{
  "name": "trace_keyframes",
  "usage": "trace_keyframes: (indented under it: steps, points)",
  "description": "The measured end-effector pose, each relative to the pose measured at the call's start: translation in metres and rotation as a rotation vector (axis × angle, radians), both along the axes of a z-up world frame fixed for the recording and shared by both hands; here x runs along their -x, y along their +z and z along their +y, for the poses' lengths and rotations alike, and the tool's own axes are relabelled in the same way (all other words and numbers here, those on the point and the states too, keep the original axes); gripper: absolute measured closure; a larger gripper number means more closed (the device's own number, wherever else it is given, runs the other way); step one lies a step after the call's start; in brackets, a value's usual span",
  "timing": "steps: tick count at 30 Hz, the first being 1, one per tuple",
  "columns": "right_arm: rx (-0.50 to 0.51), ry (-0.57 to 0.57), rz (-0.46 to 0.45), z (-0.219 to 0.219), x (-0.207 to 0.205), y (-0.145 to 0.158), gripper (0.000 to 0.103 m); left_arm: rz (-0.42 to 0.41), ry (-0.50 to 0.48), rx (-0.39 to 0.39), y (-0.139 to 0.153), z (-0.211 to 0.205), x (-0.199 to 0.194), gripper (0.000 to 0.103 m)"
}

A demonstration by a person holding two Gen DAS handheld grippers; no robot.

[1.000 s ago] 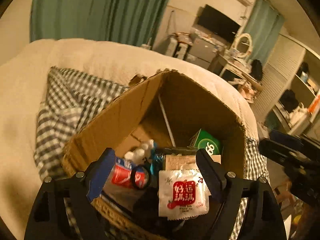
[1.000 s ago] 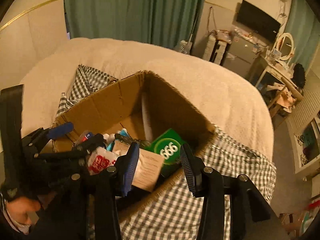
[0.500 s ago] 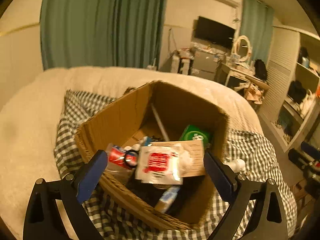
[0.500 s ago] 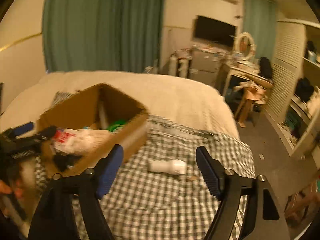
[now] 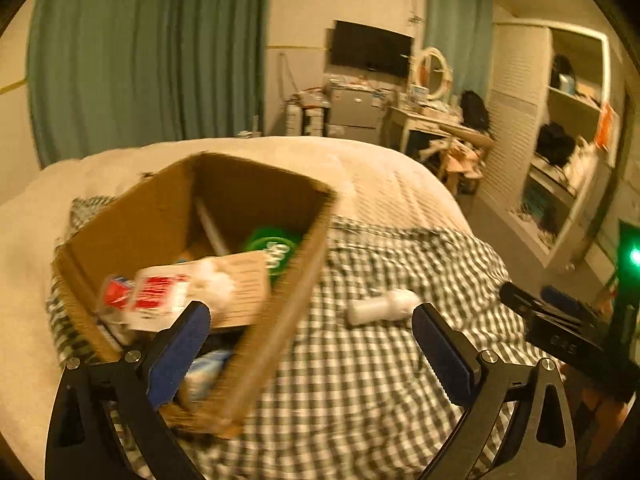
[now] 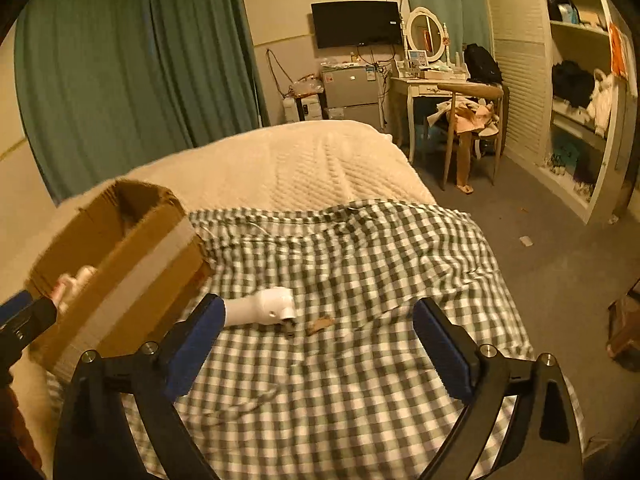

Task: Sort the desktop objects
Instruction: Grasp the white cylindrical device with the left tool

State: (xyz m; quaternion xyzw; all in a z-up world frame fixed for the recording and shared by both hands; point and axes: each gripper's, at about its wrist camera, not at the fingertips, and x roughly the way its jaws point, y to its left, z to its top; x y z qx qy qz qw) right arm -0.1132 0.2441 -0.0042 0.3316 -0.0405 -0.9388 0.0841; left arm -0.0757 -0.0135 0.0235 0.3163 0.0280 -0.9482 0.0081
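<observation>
Both tongs wide open, empty — left gripper (image 5: 308, 344), right gripper (image 6: 316, 340) | change: I've swung away from the cardboard box (image 5: 256, 320) toward the checked cloth (image 6: 360, 380) | white bottle (image 6: 260, 307) lies there beside the box — probably next pick.

Pretty clearly someone's bedroom at home: a big bed (image 6: 320, 160) with a cream quilt and a checked cloth, teal curtains (image 6: 132, 80), a wall TV (image 6: 356, 24), a vanity with an oval mirror (image 6: 426, 34), a small fridge (image 6: 352, 94) and open wardrobe shelves (image 6: 580, 80) stuffed with clothes.
</observation>
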Motion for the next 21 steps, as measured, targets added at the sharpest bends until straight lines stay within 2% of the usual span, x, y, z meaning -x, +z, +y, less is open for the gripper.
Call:
trace_keyframes:
  steps: [5, 10, 16, 19, 21]
  points:
    - [-0.08, -0.015, 0.018, 0.004, 0.007, -0.005, 0.003, -0.032, -0.072, 0.027, -0.022, 0.041, 0.012, 0.0]
    - [-0.099, -0.083, -0.008, 0.023, 0.013, -0.013, 0.0, -0.092, -0.094, -0.04, -0.057, 0.072, 0.044, 0.0]
    - [-0.106, -0.151, -0.045, 0.051, 0.02, -0.019, 0.0, -0.171, 0.012, -0.173, -0.107, 0.08, 0.097, 0.0]
    - [-0.063, -0.175, -0.07, 0.065, 0.025, -0.024, 0.0, -0.195, 0.063, -0.202, -0.128, 0.078, 0.115, 0.0]
    - [-0.037, -0.189, -0.092, 0.07, 0.028, -0.029, 0.0, -0.181, 0.084, -0.194, -0.136, 0.078, 0.123, 0.0]
